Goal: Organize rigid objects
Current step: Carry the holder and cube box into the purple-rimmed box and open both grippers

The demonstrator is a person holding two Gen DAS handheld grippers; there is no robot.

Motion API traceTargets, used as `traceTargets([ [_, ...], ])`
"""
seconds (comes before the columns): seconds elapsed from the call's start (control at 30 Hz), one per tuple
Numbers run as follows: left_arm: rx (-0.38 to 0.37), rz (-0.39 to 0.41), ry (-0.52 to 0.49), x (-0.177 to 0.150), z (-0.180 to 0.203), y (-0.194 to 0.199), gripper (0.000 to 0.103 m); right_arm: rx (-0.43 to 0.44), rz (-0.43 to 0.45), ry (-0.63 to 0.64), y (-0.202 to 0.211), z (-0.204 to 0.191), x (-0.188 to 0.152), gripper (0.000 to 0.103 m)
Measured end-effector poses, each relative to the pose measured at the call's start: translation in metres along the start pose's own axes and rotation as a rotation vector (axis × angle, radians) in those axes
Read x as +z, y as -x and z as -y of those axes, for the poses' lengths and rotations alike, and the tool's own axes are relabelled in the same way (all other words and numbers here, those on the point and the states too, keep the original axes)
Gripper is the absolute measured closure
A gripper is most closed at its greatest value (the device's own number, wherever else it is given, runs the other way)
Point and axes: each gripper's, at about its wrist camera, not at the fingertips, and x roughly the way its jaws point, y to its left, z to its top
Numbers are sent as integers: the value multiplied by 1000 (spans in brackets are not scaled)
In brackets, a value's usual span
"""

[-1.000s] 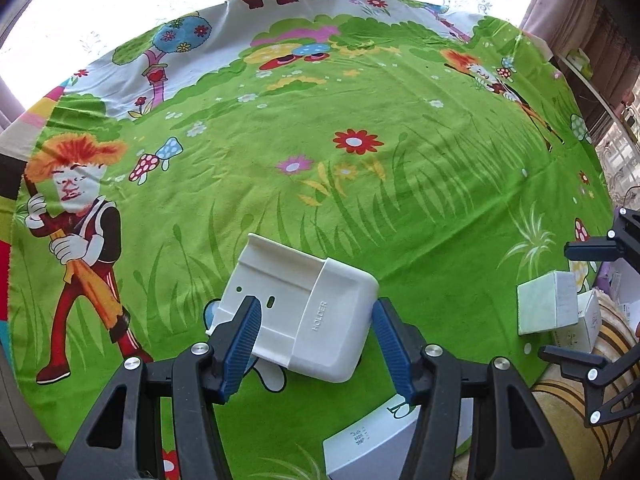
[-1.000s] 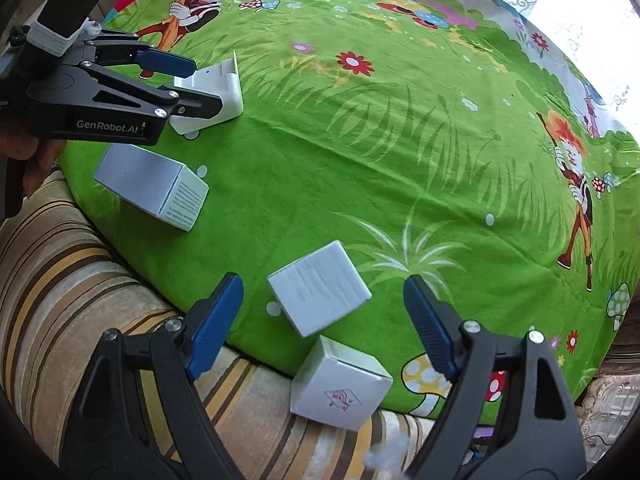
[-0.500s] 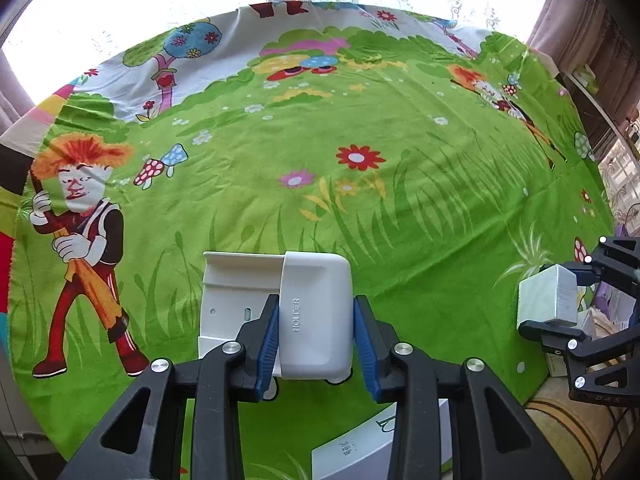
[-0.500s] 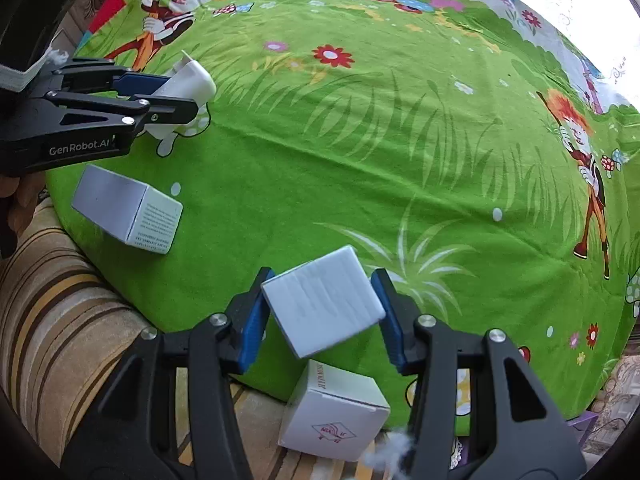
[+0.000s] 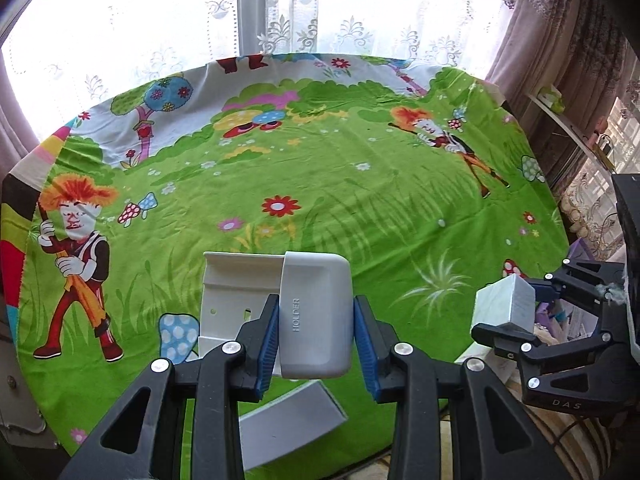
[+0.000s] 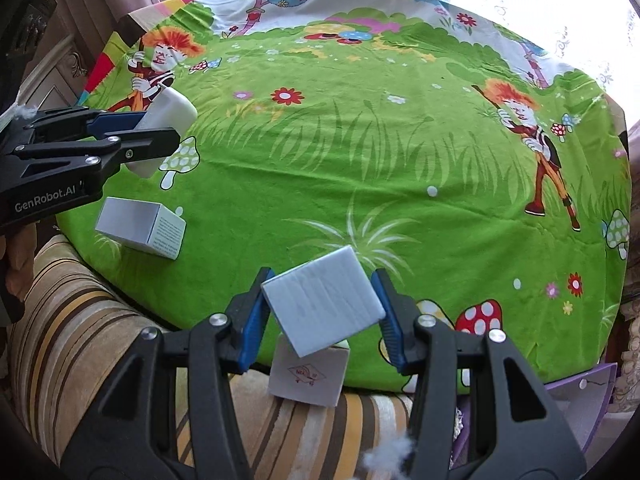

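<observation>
My left gripper (image 5: 314,334) is shut on a white plastic holder (image 5: 314,312) marked HOLDER and carries it above the green cartoon cloth (image 5: 320,184). The holder's flat back plate (image 5: 236,296) sticks out to the left. In the right wrist view that same left gripper (image 6: 160,132) shows at the left edge with the holder (image 6: 170,114). My right gripper (image 6: 322,312) is shut on a white cube box (image 6: 322,300), tilted and lifted off the cloth. From the left wrist view, the right gripper (image 5: 516,312) and its box (image 5: 504,306) appear at the right.
A long white box (image 6: 140,226) lies near the cloth's front left edge. Below my right gripper a second cube box with a red mark (image 6: 308,376) rests on the striped cushion (image 6: 80,320). Lace curtains (image 5: 280,20) hang behind the table. Purple items (image 6: 580,400) sit at right.
Both grippers closed on their objects, the left on the holder and the right on the cube box. Both then lifted them off the cloth; the holder straightened between the pads.
</observation>
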Motion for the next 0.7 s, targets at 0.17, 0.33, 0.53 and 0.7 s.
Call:
traceTargets([
  [0.17,-59,7,-43,-4,39,9,66,-25,32,-27,23,16,-20,49],
  [0.33,-105,4,-87,-8,75,14,66,-34,53,-83,45,41,-45,49],
  [0.53,-169,-9,-146,-13,120,17,66,-70,75,-159,77,80,-78,49],
  [0.7,-219,-22,-210,-19,160,19,66,-116,90,-231,103,116,-107,49],
])
